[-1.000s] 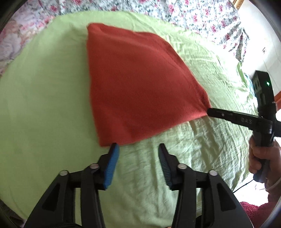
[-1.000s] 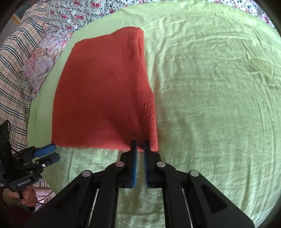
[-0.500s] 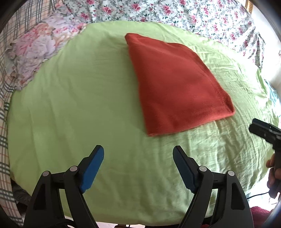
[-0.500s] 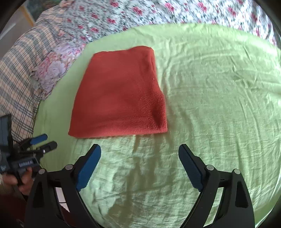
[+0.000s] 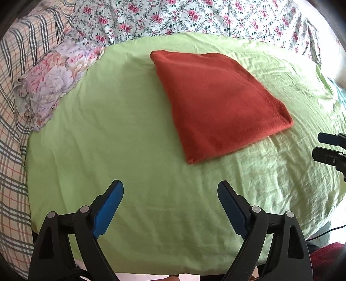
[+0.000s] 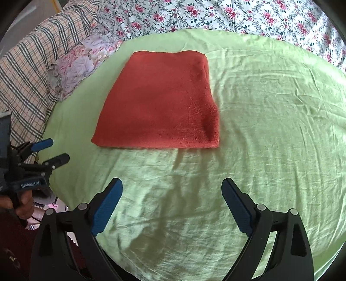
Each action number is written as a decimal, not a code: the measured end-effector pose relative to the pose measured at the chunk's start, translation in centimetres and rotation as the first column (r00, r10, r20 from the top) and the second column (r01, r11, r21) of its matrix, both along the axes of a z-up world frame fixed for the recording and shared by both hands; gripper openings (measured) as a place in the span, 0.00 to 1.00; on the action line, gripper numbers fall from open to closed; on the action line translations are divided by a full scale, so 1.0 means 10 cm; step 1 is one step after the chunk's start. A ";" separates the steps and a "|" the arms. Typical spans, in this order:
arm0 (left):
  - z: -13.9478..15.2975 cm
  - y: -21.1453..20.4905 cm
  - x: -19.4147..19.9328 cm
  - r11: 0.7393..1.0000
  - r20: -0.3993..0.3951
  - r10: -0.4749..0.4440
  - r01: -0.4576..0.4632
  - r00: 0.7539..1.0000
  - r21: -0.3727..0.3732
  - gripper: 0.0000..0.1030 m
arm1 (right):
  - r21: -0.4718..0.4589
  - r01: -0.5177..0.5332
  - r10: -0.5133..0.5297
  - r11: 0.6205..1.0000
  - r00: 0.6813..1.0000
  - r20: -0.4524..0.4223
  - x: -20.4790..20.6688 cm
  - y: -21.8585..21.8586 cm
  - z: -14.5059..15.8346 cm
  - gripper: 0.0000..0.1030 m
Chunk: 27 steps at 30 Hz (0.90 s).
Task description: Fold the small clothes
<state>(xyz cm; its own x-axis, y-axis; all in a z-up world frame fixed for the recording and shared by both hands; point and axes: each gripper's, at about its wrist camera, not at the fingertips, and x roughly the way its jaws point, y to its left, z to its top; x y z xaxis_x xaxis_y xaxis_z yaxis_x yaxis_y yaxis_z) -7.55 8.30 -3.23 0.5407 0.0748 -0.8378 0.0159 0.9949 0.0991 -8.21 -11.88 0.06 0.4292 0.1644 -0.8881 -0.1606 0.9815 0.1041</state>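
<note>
A rust-red cloth [image 5: 218,103] lies folded flat on a light green sheet [image 5: 129,134]; it also shows in the right wrist view [image 6: 160,103]. My left gripper [image 5: 170,188] is open and empty, held back above the sheet's near edge, well short of the cloth. My right gripper [image 6: 173,186] is open and empty too, pulled back from the cloth's near edge. Each gripper shows at the side of the other's view, the right one [image 5: 330,147] and the left one [image 6: 49,151].
A flowered pillow [image 5: 49,82] lies at the sheet's left edge beside a plaid blanket [image 5: 13,108]. A rose-print bedcover [image 5: 194,17] runs along the back. The sheet [image 6: 270,129] is wrinkled to the right of the cloth.
My right gripper let go of the cloth's near corner and opened wide. Both grippers drew back and up from the cloth, which now lies flat and still.
</note>
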 end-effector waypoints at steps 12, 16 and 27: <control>0.06 -0.16 0.44 1.000 -0.012 0.000 0.000 1.000 0.009 0.92 | -0.016 -0.043 0.043 0.999 0.999 0.021 0.38 0.03 0.05 0.90; 0.09 -0.20 0.58 1.000 -0.004 -0.001 0.001 1.000 0.020 0.92 | -0.010 -0.045 0.045 0.999 0.998 0.032 0.57 0.03 0.08 0.90; 0.16 -0.14 0.99 0.999 -0.008 0.052 -0.052 0.999 0.016 0.93 | -0.004 -0.058 0.058 0.998 0.998 0.021 0.94 0.05 0.07 0.90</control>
<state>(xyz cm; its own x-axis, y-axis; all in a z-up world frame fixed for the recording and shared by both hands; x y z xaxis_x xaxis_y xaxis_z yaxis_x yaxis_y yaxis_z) 2.37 6.94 -1.66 0.5287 0.1160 -0.8408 -0.0351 0.9928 0.1149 1.17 -11.33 0.75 0.4378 0.1865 -0.8795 -0.2192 0.9709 0.0968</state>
